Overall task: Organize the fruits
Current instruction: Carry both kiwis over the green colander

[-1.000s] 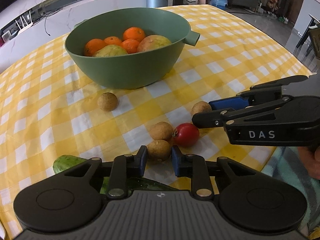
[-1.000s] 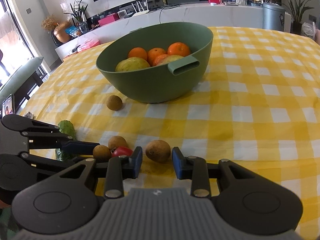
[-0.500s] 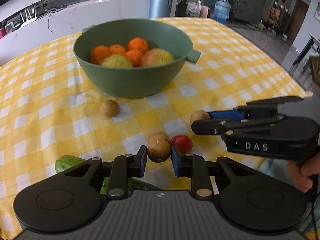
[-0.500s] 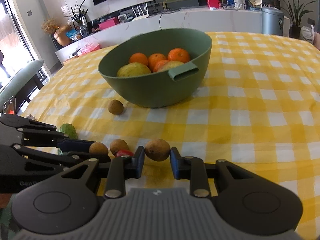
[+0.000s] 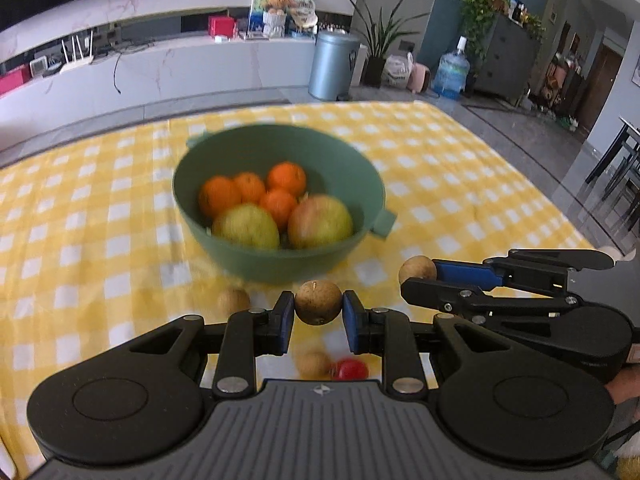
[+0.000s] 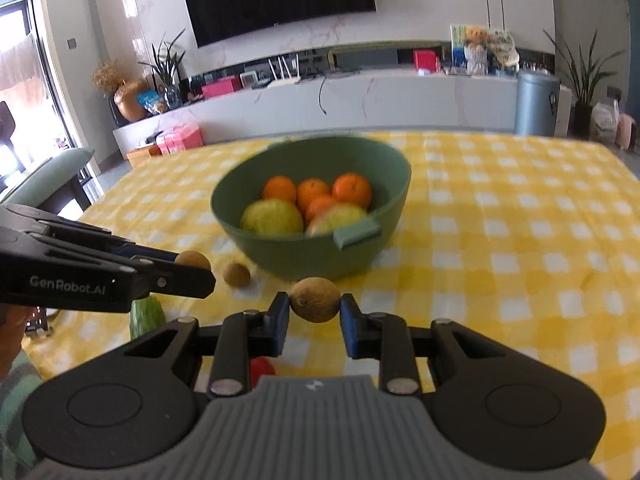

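Note:
My left gripper (image 5: 318, 314) is shut on a small brown fruit (image 5: 318, 303) and holds it in the air in front of the green bowl (image 5: 280, 266). My right gripper (image 6: 315, 312) is shut on a second brown fruit (image 6: 315, 298), also clear of the cloth. In the left wrist view the right gripper (image 5: 414, 278) reaches in from the right with its fruit (image 5: 417, 267) at the tips. The bowl (image 6: 304, 258) contains several oranges (image 5: 286, 178) and two yellow-green fruits (image 5: 320, 222). A brown fruit (image 5: 234, 300), another brown fruit (image 5: 314, 363) and a red tomato (image 5: 351, 369) lie on the cloth.
The table has a yellow checked cloth (image 5: 460, 208). A green cucumber (image 6: 147, 316) lies near the front left edge, below the left gripper (image 6: 196, 270). Beyond the table stand a white counter and a grey bin (image 5: 334, 64); dark chairs (image 5: 616, 168) stand at the right.
Both grippers have risen off the cloth, each lifting its brown fruit. The right jaws closed fully onto their fruit. The views now look down into the bowl.

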`<state>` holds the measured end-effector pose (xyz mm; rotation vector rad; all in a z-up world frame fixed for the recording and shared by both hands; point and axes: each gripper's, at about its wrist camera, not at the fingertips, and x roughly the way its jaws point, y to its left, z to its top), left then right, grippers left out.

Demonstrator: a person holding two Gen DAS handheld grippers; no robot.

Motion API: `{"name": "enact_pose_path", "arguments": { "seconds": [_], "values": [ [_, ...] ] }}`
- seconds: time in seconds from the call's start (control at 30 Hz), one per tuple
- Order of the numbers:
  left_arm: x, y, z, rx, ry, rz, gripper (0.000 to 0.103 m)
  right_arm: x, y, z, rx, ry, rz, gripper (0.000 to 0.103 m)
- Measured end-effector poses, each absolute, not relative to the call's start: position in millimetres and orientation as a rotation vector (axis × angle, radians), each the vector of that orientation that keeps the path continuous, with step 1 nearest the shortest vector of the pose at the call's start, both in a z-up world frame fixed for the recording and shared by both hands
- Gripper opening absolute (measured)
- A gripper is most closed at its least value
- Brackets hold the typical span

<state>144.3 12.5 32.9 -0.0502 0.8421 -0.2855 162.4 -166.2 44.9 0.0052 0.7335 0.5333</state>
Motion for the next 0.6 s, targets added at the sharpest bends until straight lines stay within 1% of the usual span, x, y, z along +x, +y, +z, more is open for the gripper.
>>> {"name": "enact_pose_path", "arguments": {
  "seconds": [0.3, 0.6],
  "values": [
    [174, 9, 53, -0.08, 0.789, -0.265, 0.029, 188, -156, 75, -0.084, 0.648, 0.534, 0.024],
    [208, 10, 47, -0.094, 0.814, -0.22, 0.029, 224, -142, 76, -0.166, 0.663, 0.53, 0.024]
  ]
}}
